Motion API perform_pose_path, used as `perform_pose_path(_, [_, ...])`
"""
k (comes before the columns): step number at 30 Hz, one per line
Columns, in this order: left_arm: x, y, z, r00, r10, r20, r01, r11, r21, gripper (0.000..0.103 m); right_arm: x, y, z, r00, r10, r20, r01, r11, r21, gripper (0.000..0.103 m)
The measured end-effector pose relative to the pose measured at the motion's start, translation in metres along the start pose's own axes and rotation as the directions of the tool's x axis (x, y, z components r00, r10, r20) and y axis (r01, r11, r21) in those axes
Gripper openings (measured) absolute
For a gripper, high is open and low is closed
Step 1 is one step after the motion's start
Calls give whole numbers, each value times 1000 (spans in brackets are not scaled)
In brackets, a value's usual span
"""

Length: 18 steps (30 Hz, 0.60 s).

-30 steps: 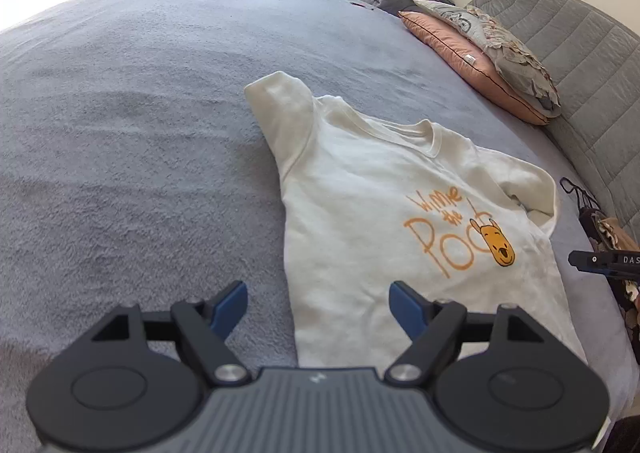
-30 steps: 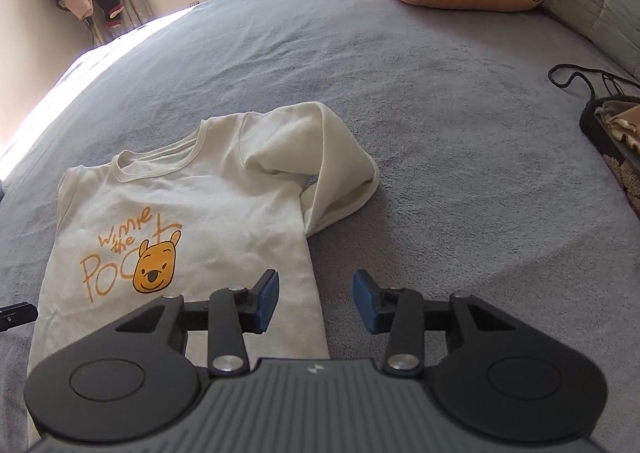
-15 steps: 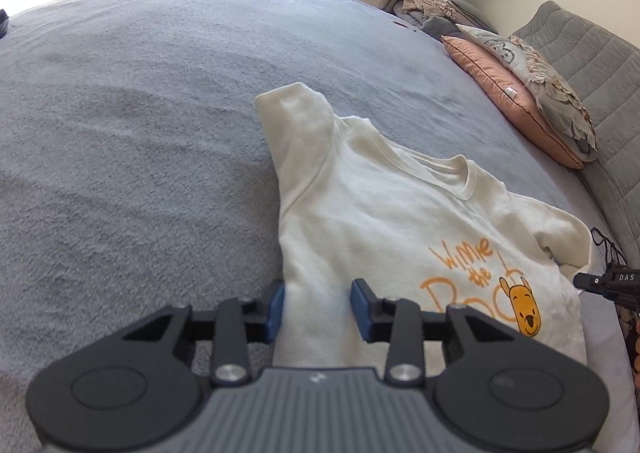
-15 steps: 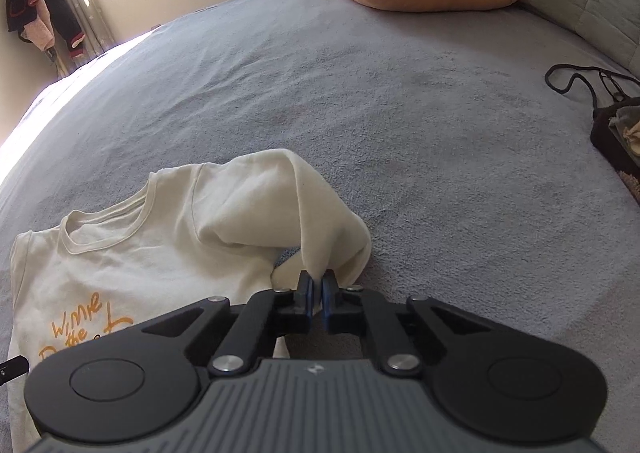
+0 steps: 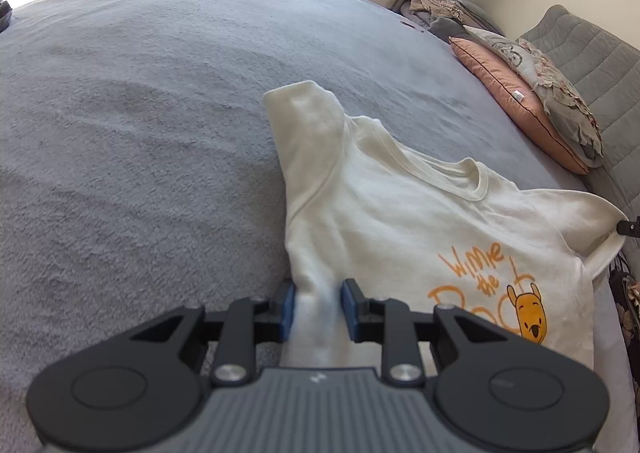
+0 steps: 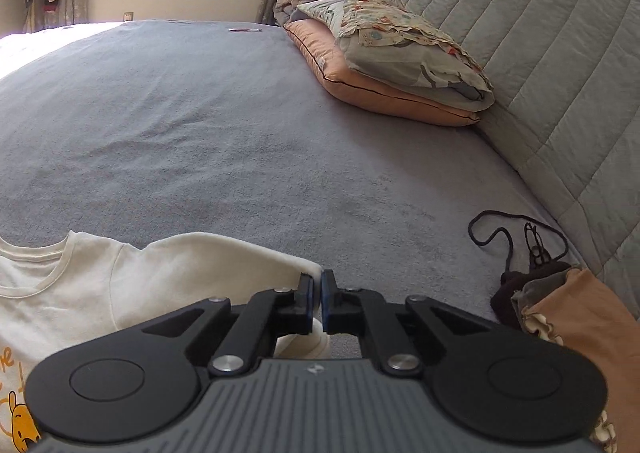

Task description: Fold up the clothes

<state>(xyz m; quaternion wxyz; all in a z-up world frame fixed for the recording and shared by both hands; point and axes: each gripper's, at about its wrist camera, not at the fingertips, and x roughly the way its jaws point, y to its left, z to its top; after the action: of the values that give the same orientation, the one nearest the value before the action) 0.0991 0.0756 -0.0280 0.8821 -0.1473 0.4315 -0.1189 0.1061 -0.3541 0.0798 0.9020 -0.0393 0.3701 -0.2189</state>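
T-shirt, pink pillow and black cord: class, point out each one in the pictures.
T-shirt point(image 5: 400, 221): left wrist view, on the chest above the orange print.
Pink pillow point(image 6: 384, 93): right wrist view, on its long side below the grey pillow.
Black cord point(image 6: 510, 239): right wrist view, on the loop lying on the bedspread.

shirts: 1 point(image 5: 380, 221) | pillows: 2 point(image 6: 384, 89) | grippers: 2 point(image 5: 318, 309)
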Motion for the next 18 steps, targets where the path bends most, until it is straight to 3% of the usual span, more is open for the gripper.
perform_pose_path(5, [0, 2, -1, 1000, -1, 1, 1, 1000, 2, 27, 17, -6, 13, 999, -50, 2, 50, 999, -1, 3])
perform_pose_path(9, [0, 2, 0, 1000, -2, -1, 2, 1000, 4, 26, 34, -6, 9, 999, -12, -49, 15, 998, 66, 5])
perform_pose_path(11, [0, 2, 1, 1000, -6, -3, 6, 1000, -1, 27, 36, -5, 3, 997, 14, -82, -6, 995, 102, 14])
perform_pose_path(13, [1, 3, 1, 1000, -10, -6, 10, 1000, -6, 27, 37, -4, -5, 992, 48, -113, -32, 990, 138, 39])
perform_pose_path(18, [1, 3, 2, 1000, -12, -8, 12, 1000, -12, 27, 34, -7, -31, 962, 178, -205, -122, 958, 258, 41])
